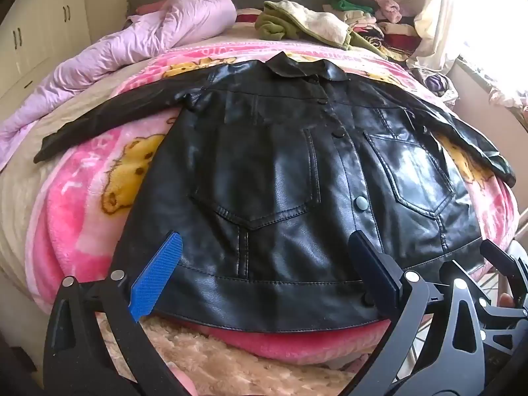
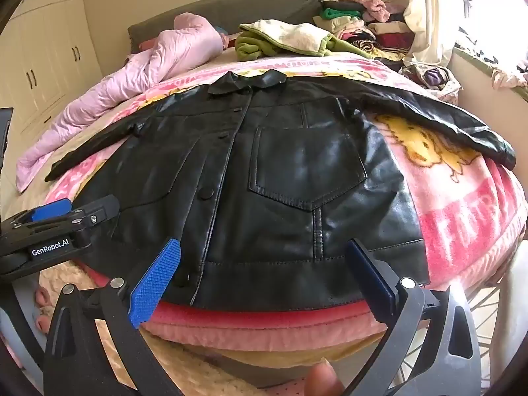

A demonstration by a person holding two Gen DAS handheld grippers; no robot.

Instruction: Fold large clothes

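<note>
Presently, by entry:

Jacket (image 1: 297,171): black, leather-look, lying front up and spread flat on the bed, collar toward the headboard, hem at the near edge; front snapped closed as far as can be seen.
Sleeves: both out to the sides; left sleeve (image 1: 109,118) runs toward the quilt, right sleeve (image 2: 445,122) runs toward the window side. Neither is folded in.
Blanket (image 1: 82,181): pink with a yellow bear print, directly under the jacket.
Left gripper (image 1: 264,277): jaws spread wide, holding nothing, poised over the hem on the jacket's left half; whether a finger touches the hem I cannot tell.
Right gripper (image 2: 264,277): jaws likewise apart and empty, over the hem on the right half, near the corner.
Quilt (image 1: 138,39): lilac, bunched along the far left of the bed, apart from the jacket body.
Clothes pile (image 1: 363,23): assorted garments by the headboard, beyond the collar.
Wardrobe (image 2: 43,59): cream doors, left wall.
Progress: laying out appears done; no fold is visible yet.
Remaining, by my reckoning: sleeves brought across the front, sides turned in, then hem carried up toward the collar.
Handling note: stiff, slick material is likely to spring back, so creases may need pressing.
</note>
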